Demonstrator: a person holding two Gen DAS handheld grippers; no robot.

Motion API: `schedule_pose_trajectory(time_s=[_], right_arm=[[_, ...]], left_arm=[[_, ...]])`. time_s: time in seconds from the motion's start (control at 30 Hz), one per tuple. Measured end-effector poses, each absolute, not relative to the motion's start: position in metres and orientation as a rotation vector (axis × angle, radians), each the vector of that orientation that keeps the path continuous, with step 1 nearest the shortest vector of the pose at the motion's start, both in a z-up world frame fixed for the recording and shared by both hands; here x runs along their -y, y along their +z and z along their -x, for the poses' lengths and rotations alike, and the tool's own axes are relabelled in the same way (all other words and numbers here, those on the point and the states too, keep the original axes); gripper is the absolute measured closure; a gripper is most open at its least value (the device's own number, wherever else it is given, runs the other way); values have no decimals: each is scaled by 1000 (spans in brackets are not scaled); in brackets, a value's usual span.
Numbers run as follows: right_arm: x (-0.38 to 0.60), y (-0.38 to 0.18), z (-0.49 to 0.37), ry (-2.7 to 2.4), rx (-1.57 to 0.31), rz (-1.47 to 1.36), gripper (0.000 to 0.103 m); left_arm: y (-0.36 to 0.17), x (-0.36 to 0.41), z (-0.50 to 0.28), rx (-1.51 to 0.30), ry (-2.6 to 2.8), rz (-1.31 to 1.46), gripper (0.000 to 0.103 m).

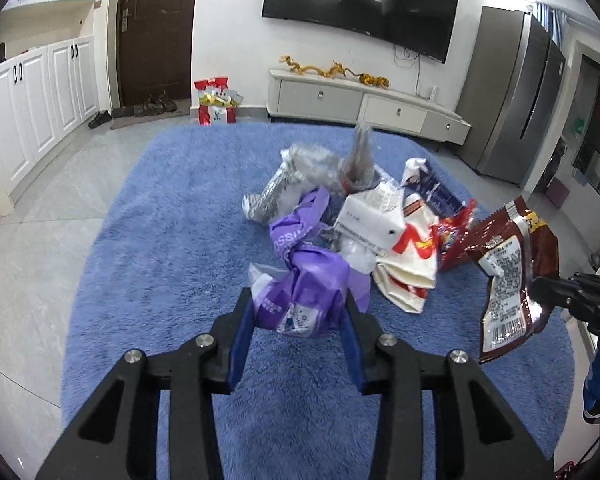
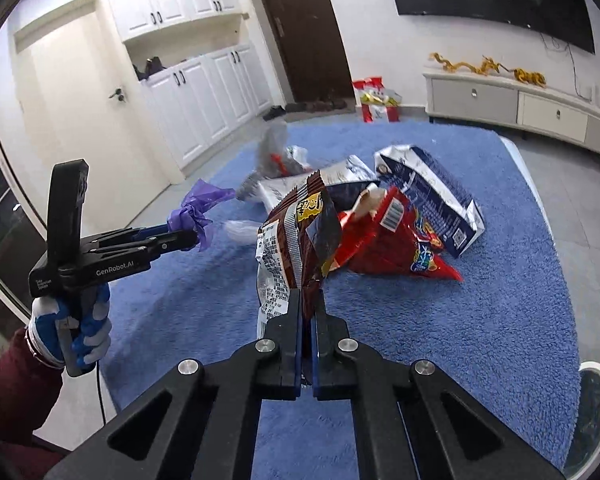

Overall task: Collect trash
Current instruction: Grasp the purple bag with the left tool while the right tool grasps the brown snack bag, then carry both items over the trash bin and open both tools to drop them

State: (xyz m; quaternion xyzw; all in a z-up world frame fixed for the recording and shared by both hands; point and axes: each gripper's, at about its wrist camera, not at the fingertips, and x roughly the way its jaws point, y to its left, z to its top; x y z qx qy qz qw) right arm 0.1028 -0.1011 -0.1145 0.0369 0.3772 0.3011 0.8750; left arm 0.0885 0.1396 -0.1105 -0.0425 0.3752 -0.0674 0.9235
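Note:
My left gripper (image 1: 300, 304) is shut on a crumpled purple plastic bag (image 1: 300, 280), held above the blue rug (image 1: 172, 240); it also shows in the right wrist view (image 2: 192, 238) with the purple bag (image 2: 200, 208). My right gripper (image 2: 309, 300) is shut on a brown snack wrapper (image 2: 296, 236), lifted off the rug; it shows in the left wrist view (image 1: 540, 292) with the wrapper (image 1: 508, 272). A pile of trash lies on the rug: a white carton (image 1: 404, 248), a red snack bag (image 2: 396, 240), a blue-white carton (image 2: 428, 196) and a grey plastic bag (image 1: 340, 164).
White cabinets (image 1: 40, 96) and a brown door (image 1: 156, 32) stand at the left. A TV stand (image 1: 364, 100) and a grey fridge (image 1: 516, 92) are behind the rug. A red gift bag (image 1: 216, 100) sits by the wall. A round white object (image 2: 596, 412) lies at the rug's right edge.

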Motion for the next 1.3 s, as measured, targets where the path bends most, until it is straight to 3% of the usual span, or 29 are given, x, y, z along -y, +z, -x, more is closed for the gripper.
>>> schedule_pose_trajectory(time_s=[0.27,0.67,1.0,1.3], right_arm=[[138,-96,-80,573,-718,-109,100],[241,-90,-52,375,-678,-181,100],[352,-125,-38,138,-698,-268,100],[440,-183,-40,-121,-783,-279,100]], left_arm=[[-68,-99,-72,-702,-227,19,65],[-49,16,-80,-713,-427,-133,65],[-37,150,-101,-737,-579,-306,65],[-76,294,-133,-891,-710,-395,65]])
